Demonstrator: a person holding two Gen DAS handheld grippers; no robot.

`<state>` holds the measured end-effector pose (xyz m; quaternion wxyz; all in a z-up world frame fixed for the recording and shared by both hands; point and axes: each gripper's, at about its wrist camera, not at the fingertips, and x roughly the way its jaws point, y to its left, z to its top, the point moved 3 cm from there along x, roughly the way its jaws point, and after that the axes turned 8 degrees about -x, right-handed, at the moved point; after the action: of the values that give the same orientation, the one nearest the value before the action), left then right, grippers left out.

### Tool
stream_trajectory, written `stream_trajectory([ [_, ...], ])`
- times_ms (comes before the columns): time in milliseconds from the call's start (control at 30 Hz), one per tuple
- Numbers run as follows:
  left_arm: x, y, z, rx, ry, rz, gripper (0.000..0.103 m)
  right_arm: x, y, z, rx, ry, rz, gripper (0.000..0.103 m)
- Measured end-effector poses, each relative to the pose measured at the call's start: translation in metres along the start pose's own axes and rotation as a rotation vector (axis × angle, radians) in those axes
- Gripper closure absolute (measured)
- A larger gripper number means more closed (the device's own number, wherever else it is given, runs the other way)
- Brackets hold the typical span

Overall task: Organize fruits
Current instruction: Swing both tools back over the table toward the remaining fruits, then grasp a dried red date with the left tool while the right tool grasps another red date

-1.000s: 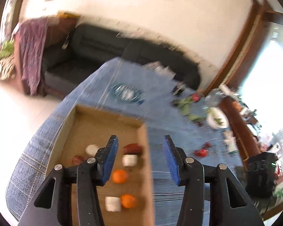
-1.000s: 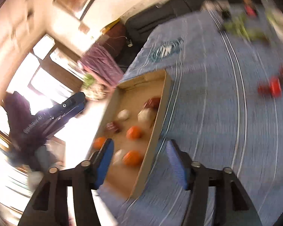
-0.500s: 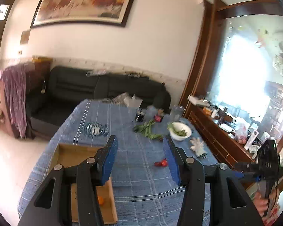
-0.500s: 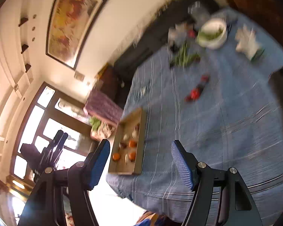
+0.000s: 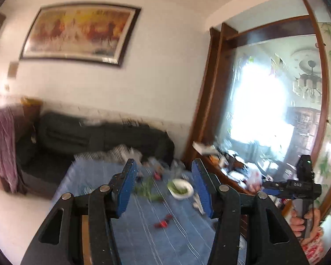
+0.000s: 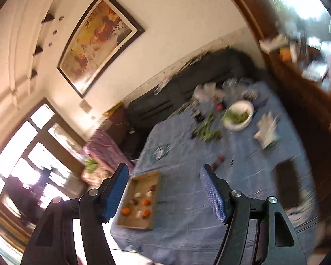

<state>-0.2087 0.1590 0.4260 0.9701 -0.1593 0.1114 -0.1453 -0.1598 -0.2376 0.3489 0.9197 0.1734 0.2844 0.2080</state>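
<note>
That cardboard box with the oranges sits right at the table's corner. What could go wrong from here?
1. The box lies at the very corner of the table; a nudge could tip it and its oranges off.
2. Small red fruit lies loose mid-table and could roll.
3. Both views are blurred, and the empty left gripper, its jaws opening, and the right gripper are up high, so a fast reach down might miss.

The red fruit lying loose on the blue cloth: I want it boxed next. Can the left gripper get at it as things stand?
Probably yes. The left gripper is empty, its jaws opening, and the red fruit lies alone on bare blue cloth below, nothing over it. The gripper must come down first.
</note>
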Motion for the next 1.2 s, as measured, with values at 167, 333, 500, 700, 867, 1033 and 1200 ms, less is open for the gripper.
stream_trajectory([
  [167,-0.033,-0.001,0.082,0.041,-0.135,0.123,0.042,-0.053,0.011,0.067,-0.032,-0.103,-0.134,0.030],
  [333,-0.050,0.008,0.158,0.088,-0.251,0.315,0.026,-0.107,0.034,0.144,-0.084,-0.233,-0.282,0.030],
  [500,-0.018,0.032,0.156,0.064,-0.182,0.345,0.023,-0.101,0.043,0.165,-0.127,-0.258,-0.362,0.022],
  [700,0.073,0.048,0.038,0.139,-0.022,0.300,0.023,0.017,0.005,0.090,-0.159,-0.059,-0.285,0.017],
  [867,0.145,0.063,-0.094,0.175,0.151,0.313,0.022,0.164,-0.060,-0.011,-0.041,0.174,-0.122,0.017],
  [1033,0.208,0.091,-0.199,0.004,0.349,0.187,0.024,0.280,-0.113,-0.084,0.055,0.355,-0.104,0.040],
  [1200,0.258,0.111,-0.255,-0.108,0.510,0.150,0.051,0.362,-0.138,-0.113,0.051,0.422,-0.152,0.047],
])
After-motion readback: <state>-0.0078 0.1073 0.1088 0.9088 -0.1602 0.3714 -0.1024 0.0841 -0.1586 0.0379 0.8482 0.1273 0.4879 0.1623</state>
